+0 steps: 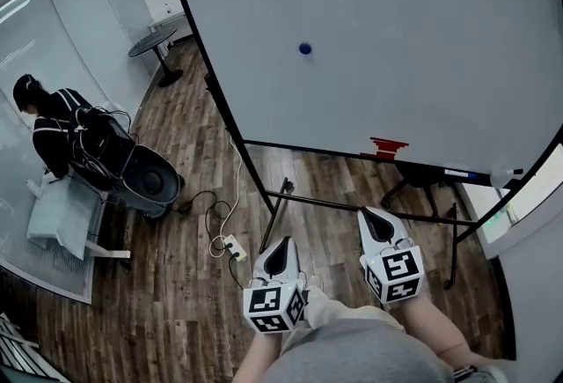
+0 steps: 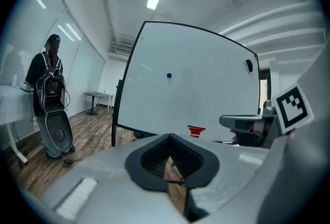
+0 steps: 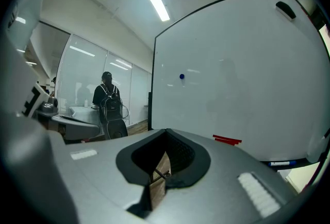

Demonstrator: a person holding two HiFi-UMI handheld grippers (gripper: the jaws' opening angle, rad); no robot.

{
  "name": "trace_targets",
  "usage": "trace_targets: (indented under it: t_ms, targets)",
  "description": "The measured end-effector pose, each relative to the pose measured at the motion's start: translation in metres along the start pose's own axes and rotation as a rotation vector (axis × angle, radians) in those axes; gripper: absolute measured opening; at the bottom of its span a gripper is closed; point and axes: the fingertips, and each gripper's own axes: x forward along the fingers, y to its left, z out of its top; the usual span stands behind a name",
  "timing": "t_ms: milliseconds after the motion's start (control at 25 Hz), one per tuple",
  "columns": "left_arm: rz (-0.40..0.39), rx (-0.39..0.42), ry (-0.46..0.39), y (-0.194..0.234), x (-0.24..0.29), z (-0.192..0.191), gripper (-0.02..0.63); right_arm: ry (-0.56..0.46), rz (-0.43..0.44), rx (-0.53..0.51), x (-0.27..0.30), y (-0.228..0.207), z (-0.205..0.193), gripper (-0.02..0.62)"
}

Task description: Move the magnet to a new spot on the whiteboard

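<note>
**A:** Where's the magnet (image 1: 304, 47)?

**B:** Small blue dot on the upper part of the whiteboard (image 1: 413, 29), a bit left of centre, w/ nothing near it. It's well apart from both grippers, which are held low in front of the person's lap.

**A:** Grippers doing anything?

**B:** No. The left gripper (image 1: 281, 247) has its jaws pressed together w/ nothing in them. The right gripper (image 1: 376, 221) is the same, closed & empty. Both aim roughly toward the board.

**A:** How'd it handle, you reckon?

**B:** Prob light, hard, one rigid piece, not fragile. It looks smooth & rounded, so it could slip out of a pinch. It clings to the board, so expect some resistance on the pull. I'd put a jaw either side of its rim & pinch across the edge, close to the board face. Then tip it off or slide it, rather than yank it straight out.

**A:** Counts?

**B:** 1 magnet, 1 whiteboard, 2 grippers. Along the board's bottom edge there's 1 red thing (image 1: 384, 146), can't tell what it is, & 1 marker pen (image 1: 462, 173). Off to the left there's 1 other person (image 1: 53, 121) & 1 small round table (image 1: 154, 42).
</note>
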Motion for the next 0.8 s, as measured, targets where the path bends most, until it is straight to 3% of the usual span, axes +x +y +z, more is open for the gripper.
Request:
trace_targets:
  t_ms: [800]
  targets:
    - [-0.011,-0.002,0.014,0.003,0.012,0.000,0.005,-0.012,0.037,-0.020,0.009,0.005,0.002,-0.003]
